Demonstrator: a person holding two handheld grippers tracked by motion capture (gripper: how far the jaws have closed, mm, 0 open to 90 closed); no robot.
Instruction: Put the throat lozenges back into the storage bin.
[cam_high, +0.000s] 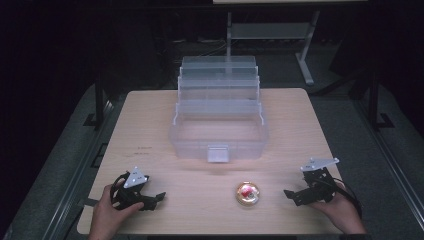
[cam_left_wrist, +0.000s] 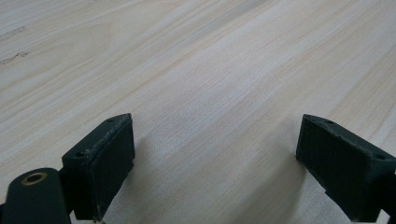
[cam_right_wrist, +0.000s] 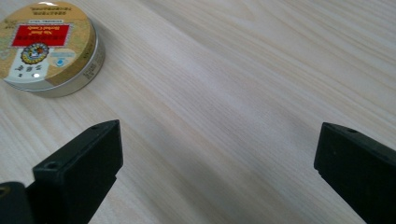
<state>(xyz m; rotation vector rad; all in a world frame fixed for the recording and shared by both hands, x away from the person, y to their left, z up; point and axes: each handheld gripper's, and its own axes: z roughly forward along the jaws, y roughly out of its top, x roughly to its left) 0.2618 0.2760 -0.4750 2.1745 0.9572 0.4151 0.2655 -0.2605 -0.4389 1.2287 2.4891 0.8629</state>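
A small round gold tin (cam_high: 247, 194) with a red label lies flat near the table's front edge, between my two hands. In the right gripper view the tin (cam_right_wrist: 46, 46) sits at the upper left, beyond the left jaw. My right gripper (cam_high: 290, 194) rests on the table to the tin's right, open, with bare wood between its jaws (cam_right_wrist: 217, 158). My left gripper (cam_high: 159, 196) rests at the front left, also open and holding nothing (cam_left_wrist: 215, 158). A clear plastic tiered box (cam_high: 219, 117) stands open at the table's middle rear.
The light wooden table (cam_high: 150, 130) has bare wood to the left and right of the box. Beyond the far edge stand the legs of another table (cam_high: 305, 60) on a dark floor. A hand grips each gripper at the front edge.
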